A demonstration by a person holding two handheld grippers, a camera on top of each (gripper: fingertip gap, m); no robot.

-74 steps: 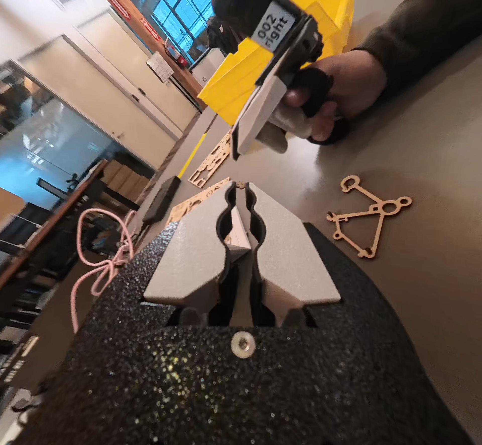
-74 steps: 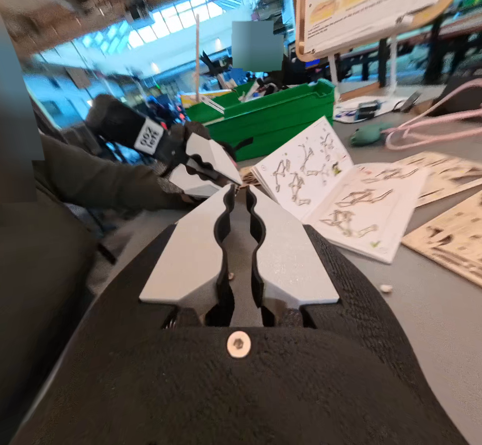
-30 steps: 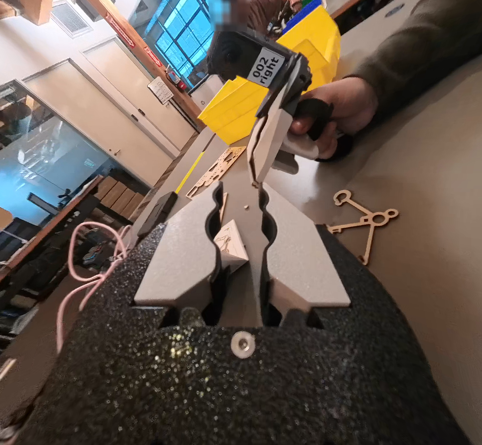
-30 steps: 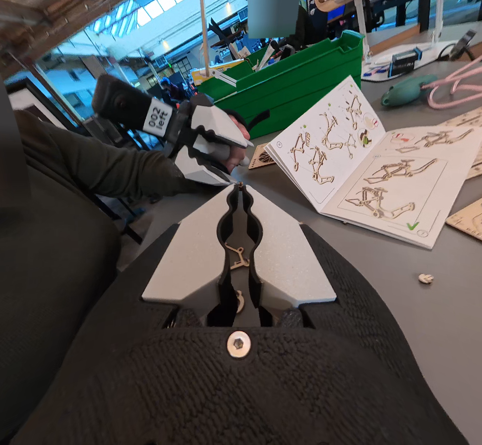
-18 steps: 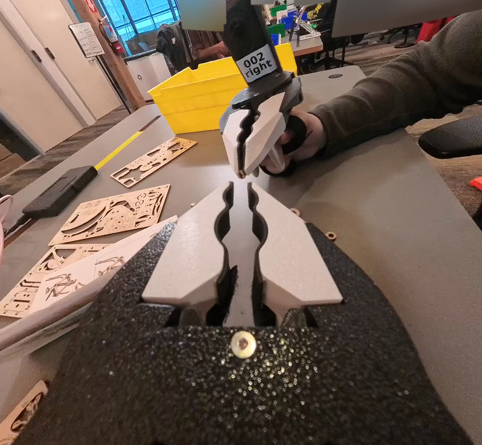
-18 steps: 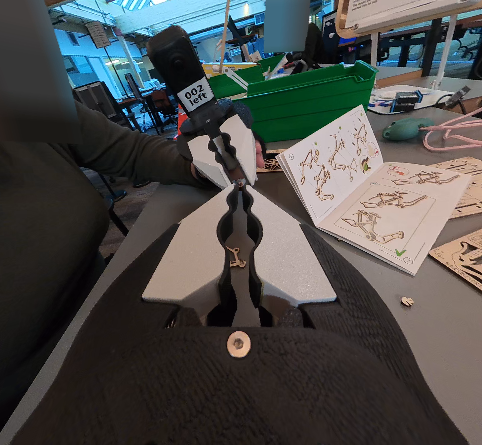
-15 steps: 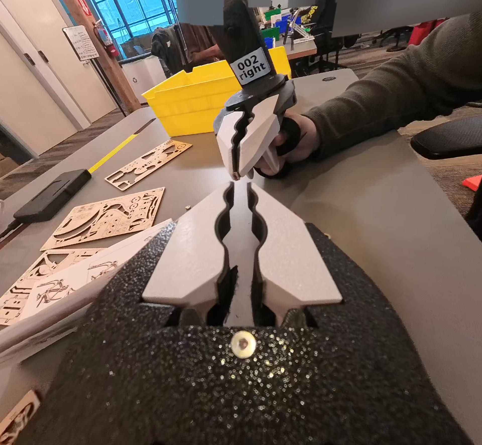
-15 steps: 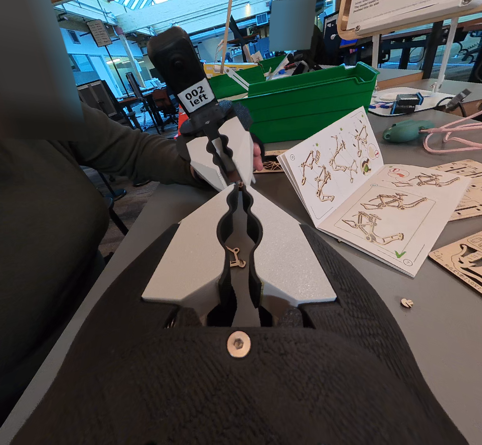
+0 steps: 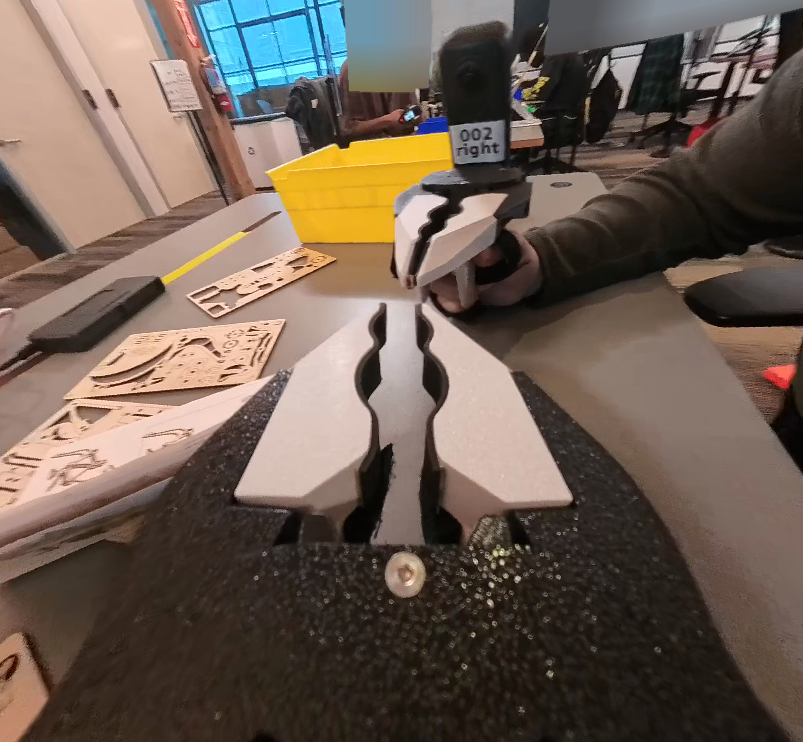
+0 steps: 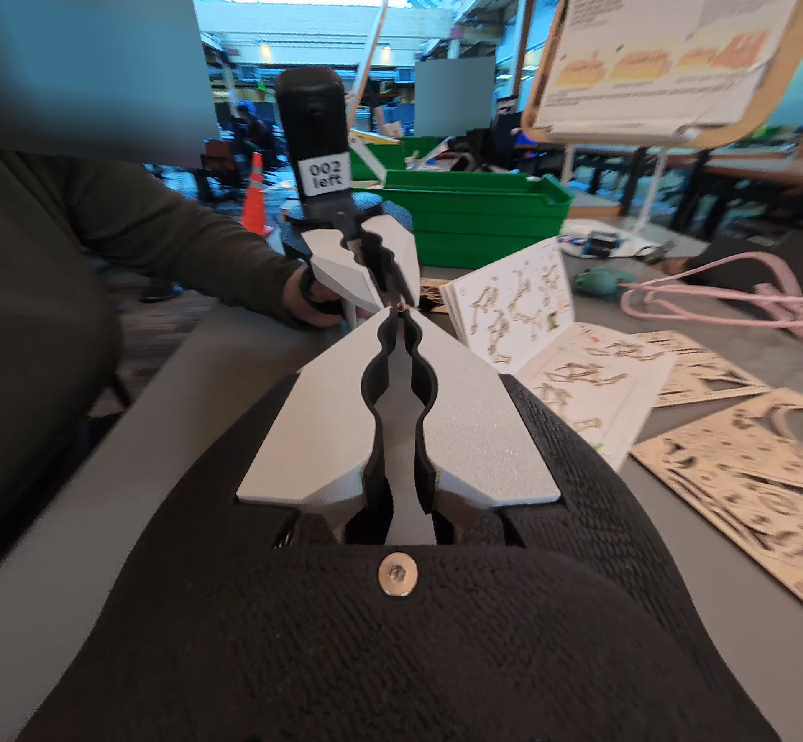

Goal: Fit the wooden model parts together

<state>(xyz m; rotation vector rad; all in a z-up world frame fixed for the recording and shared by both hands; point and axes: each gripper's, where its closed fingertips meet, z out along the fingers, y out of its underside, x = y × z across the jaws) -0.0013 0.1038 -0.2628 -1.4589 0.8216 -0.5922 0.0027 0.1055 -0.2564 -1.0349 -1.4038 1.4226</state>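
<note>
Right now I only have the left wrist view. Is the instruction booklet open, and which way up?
Observer: Open, diagram pages up, beside the left gripper; the booklet's near leaf is raised.
Operator: What stands behind my gripper?
Observer: A green bin, on the table behind it.
Operator: Anything else near the booklet?
Observer: A pink cable loops just beyond it.
</note>
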